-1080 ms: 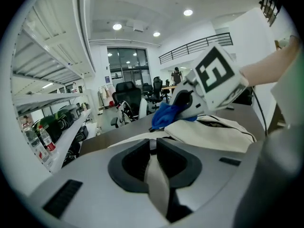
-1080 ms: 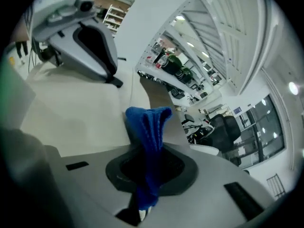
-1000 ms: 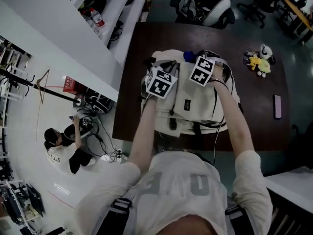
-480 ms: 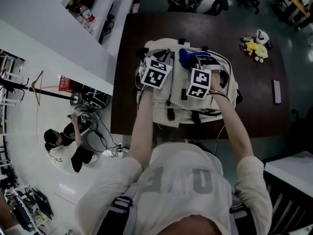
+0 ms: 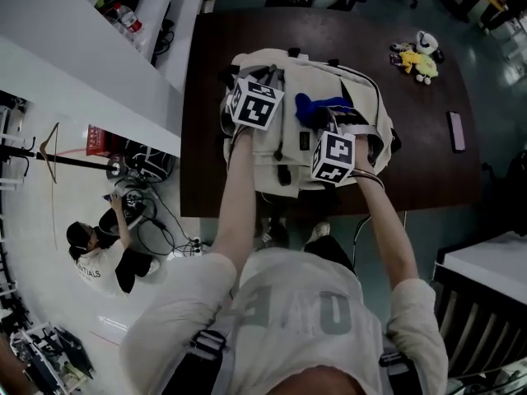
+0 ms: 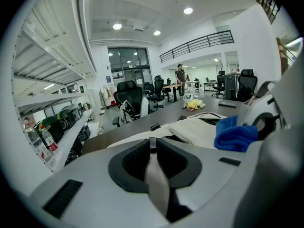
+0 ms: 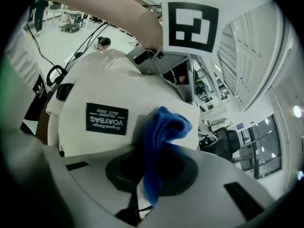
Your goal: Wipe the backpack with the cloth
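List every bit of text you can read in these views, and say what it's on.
"VOAYBAG": black label on the white backpack; its smaller lines are too small to read.
Large print on the wearer's shirt: partly hidden, unreadable.
Print on the seated person's top, down on the floor: too small to read.

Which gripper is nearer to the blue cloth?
Right. The right gripper is shut on the blue cloth; the left gripper clamps a backpack strap, apart from the cloth, to its left.

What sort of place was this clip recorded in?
Probably an open-plan office or lab workspace: black swivel chairs in the background, storage shelving along one side, and a long dark table bearing the backpack.
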Action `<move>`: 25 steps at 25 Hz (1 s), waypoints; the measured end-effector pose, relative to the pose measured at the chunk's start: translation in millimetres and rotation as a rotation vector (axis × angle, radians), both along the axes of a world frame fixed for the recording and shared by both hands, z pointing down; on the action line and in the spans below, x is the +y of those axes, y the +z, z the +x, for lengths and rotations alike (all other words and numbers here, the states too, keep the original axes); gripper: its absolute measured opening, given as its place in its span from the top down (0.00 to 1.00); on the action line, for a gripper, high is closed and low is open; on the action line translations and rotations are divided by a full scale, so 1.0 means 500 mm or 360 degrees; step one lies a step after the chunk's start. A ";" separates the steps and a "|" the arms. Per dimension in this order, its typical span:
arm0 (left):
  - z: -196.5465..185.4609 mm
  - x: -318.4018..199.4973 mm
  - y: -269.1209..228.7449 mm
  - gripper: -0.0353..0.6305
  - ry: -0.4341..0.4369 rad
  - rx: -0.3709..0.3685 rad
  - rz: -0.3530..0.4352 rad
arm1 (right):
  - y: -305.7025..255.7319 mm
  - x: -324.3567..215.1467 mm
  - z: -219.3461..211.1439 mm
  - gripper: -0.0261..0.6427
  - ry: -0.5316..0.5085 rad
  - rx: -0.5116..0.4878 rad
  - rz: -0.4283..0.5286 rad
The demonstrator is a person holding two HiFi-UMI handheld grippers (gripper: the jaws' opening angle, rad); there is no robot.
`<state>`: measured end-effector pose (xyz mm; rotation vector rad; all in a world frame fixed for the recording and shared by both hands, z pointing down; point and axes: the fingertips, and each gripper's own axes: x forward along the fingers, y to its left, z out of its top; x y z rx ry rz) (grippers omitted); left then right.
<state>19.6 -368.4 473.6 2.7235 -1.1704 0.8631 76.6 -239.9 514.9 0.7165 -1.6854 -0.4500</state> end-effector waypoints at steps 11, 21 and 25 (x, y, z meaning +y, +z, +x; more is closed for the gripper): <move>-0.004 0.006 0.002 0.88 -0.0009 -0.0002 0.0027 | 0.052 0.224 -0.060 0.90 -0.0084 -0.0095 -0.0111; -0.012 0.020 -0.019 0.88 -0.0031 0.0037 0.0046 | 0.141 0.308 -0.094 0.91 -0.0163 -0.0131 -0.0292; -0.068 0.068 -0.062 0.88 -0.0252 0.0214 0.0159 | 0.120 0.298 -0.084 0.90 -0.0159 -0.0205 -0.0296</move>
